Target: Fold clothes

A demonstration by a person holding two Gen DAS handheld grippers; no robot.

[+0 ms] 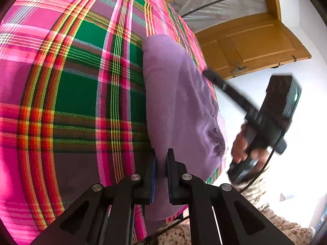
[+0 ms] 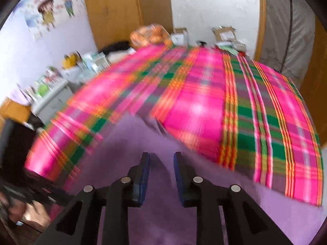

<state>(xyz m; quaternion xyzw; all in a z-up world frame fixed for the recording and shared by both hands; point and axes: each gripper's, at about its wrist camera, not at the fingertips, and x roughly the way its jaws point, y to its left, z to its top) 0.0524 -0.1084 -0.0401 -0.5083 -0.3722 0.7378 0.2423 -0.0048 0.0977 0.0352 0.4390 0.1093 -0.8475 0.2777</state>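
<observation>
Bed [image 1: 61, 94]: huge from where I'm sitting, covered in a loud pink, green and orange plaid sheet that fills most of both wrist views. Lots of flat open sheet on the far side.

Purple garment [image 1: 175, 106]: soft lilac fleece thing with a gathered elastic band, lying along the bed's edge nearest me. In the right wrist view it spreads under and ahead of the fingers.

Left hand-held gripper [image 1: 161, 173]: jaws pinched nearly closed on an edge of the purple garment, with the fabric running right between the pads. It's holding.

Right hand-held gripper [image 2: 161, 175]: jaws part open with a clear gap, hovering over the purple garment, and I can't see the pads pressing on anything. The picture is smeared here. From the left wrist view I can see it off the bed's edge, with a hand [image 1: 243, 147] wrapped around its handle and a cable looping below.

Edges: the garment sits right at the bed's side, so the drop to the floor is just beside it.

Door [image 1: 255, 47]: wooden, standing past the bed's far corner.

Clutter [image 2: 85, 65]: boxes, bags and small stuff lined up along the head and the left side of the bed, too blurry to name.

Wall stickers [image 2: 57, 6]: cartoon kids, upper left.
</observation>
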